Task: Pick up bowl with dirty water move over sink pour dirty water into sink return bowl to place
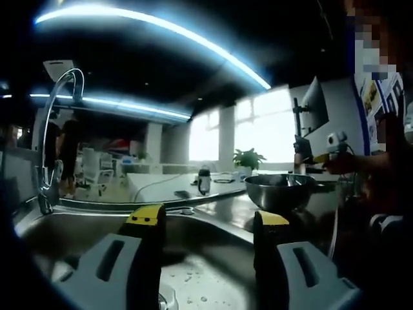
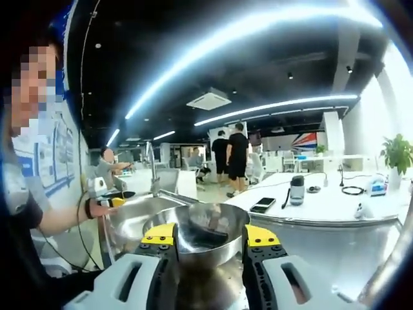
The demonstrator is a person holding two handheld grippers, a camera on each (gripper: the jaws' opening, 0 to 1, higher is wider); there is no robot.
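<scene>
Sink (image 1: 213,242), stainless steel, lies directly below the left tool (image 1: 206,223), with drops of water on its floor near the drain. Its curved faucet (image 1: 61,90) rises at the far left of the left gripper view; in the right gripper view the sink basin (image 2: 132,216) sits to the left of the bowl.

Desk (image 2: 310,206), white-topped, runs along behind the sink. On it stand a dark bottle (image 2: 297,189), a phone (image 2: 263,205), a cable and a potted plant (image 2: 397,155).

Bowl (image 2: 200,236) is round, polished metal, reflective inside and out. It sits between the jaws of the right tool (image 2: 208,237), whose yellow-tipped jaws stand against its near wall on either side; the right tool is closed on the bowl. A dark patch shows inside near the bottom; whether it is water or a reflection cannot be told. In the left gripper view the bowl (image 1: 281,189) is seen from the side at the right edge of the sink, level and upright, above the rim, with the right tool (image 1: 335,152) behind it held by the person's hand.

Left tool holds nothing; its jaws stand wide apart over the sink. In the right gripper view the left tool (image 2: 106,201) shows at the left, gripped by a hand (image 2: 97,208).

People stand in the office background.
</scene>
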